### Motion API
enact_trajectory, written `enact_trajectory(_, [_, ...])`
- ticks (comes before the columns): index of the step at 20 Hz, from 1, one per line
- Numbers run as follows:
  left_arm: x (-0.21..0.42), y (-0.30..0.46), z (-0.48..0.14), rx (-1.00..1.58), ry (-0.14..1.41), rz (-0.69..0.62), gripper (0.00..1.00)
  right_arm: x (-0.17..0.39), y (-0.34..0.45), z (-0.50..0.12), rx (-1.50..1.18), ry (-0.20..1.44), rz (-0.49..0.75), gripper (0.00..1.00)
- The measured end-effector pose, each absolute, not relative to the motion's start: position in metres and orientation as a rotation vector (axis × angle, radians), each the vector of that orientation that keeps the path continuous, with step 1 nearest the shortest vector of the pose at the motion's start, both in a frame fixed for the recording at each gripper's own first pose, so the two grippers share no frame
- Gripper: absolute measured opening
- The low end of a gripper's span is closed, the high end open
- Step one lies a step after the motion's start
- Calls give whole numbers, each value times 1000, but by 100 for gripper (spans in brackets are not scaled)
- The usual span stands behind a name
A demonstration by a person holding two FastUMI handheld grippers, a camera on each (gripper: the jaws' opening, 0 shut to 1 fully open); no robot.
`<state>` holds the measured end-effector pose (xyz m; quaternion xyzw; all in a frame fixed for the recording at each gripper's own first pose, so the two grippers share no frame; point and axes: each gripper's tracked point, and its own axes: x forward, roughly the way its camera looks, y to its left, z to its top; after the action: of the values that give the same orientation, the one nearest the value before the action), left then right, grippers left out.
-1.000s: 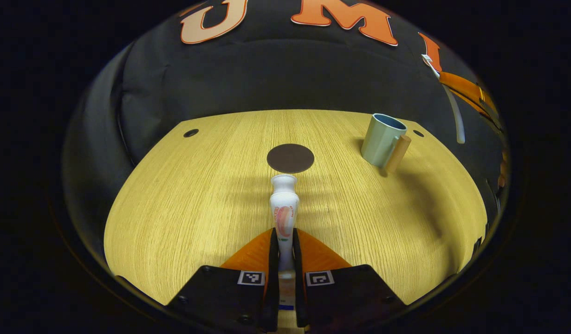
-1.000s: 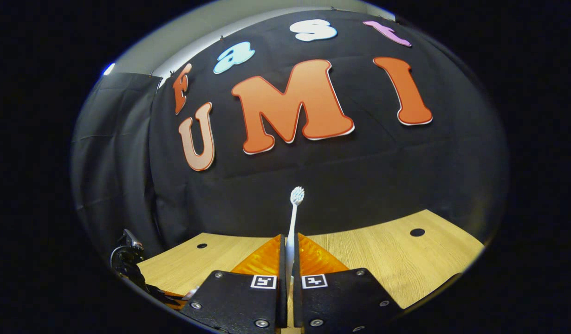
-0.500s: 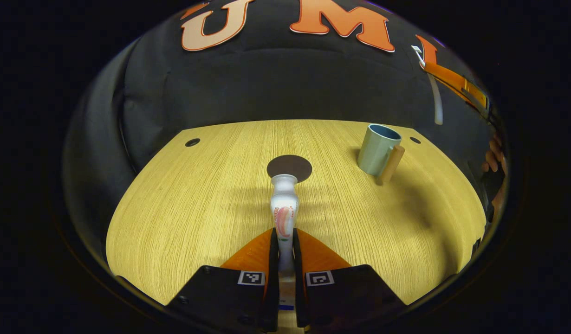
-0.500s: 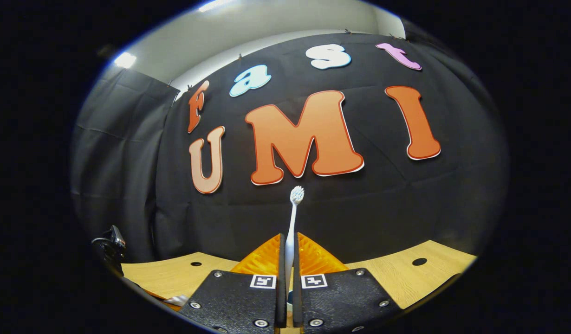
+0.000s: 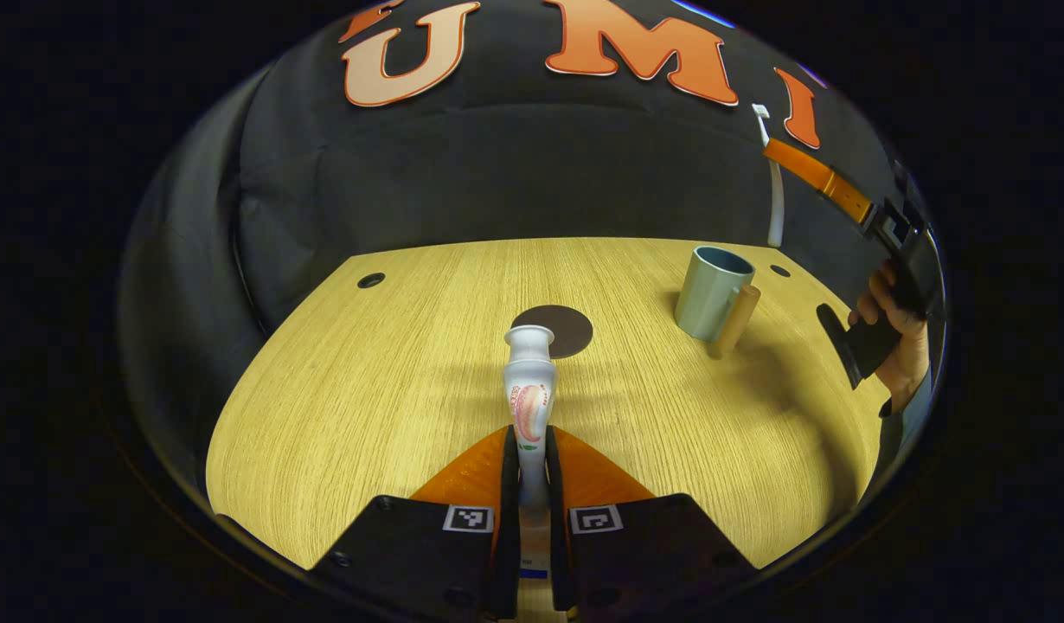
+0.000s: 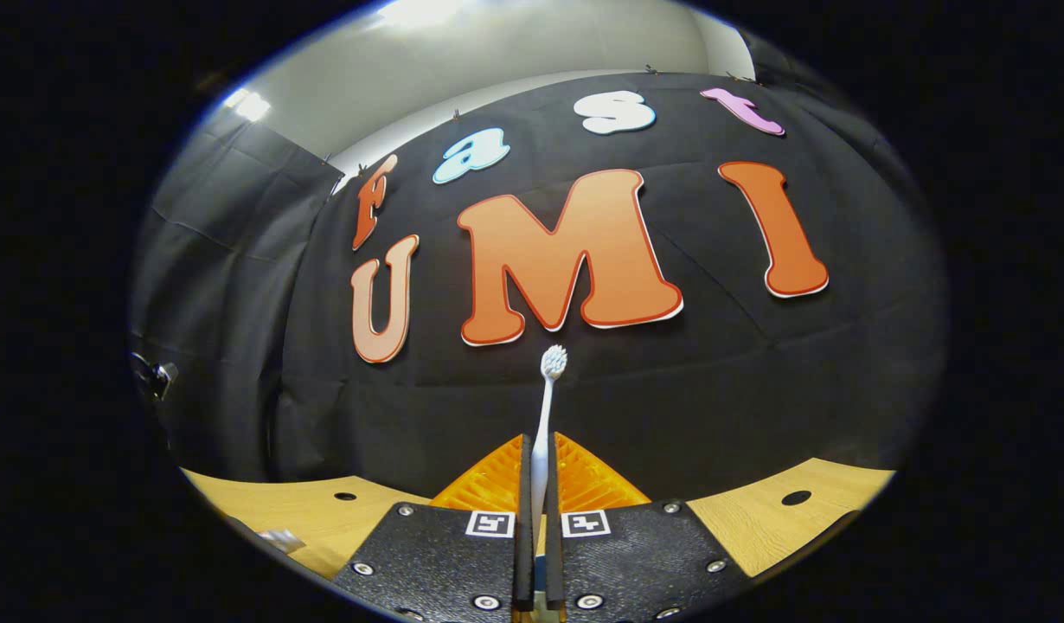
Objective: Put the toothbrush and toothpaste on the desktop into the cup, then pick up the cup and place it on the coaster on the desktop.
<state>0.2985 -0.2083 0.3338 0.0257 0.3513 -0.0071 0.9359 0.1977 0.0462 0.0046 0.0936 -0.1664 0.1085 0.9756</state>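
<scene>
Since the earlier frame the right gripper (image 6: 537, 484), clamped on the toothbrush (image 6: 545, 407), has swung above the cup (image 5: 712, 292) near the table's (image 5: 368, 407) far right corner, while the left gripper (image 5: 532, 472) pinches the toothpaste (image 5: 529, 398); a skewed descent could tip the cup.

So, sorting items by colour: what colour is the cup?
Pale grey-green cup, darker blue-grey inside; clearest in the left gripper view.

left gripper view down over desktop (image 5: 368, 389), right gripper view toward wall
</scene>
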Motion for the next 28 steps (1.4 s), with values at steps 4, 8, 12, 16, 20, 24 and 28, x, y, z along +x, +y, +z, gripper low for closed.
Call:
enact_trajectory(4, [297, -202, 341, 62, 701, -11, 18, 214, 46, -15, 177, -326, 207, 6])
enact_trajectory(8, [300, -203, 346, 61, 699, -7, 18, 232, 36, -27, 197, -322, 177, 6])
enact_trajectory(12, [301, -200, 349, 50, 691, -5, 18, 244, 27, -42, 212, -301, 151, 6])
enact_trajectory(16, [302, -203, 357, 42, 684, -12, 18, 250, 27, -52, 219, -281, 150, 6])
enact_trajectory(20, [308, -211, 362, 34, 656, -22, 18, 251, 30, -59, 224, -254, 151, 6])
enact_trajectory(24, [311, -218, 380, 25, 613, -37, 18, 247, 34, -68, 205, -209, 161, 6])
enact_trajectory(28, [323, -224, 393, 9, 566, -53, 18, 240, 38, -73, 187, -168, 178, 8])
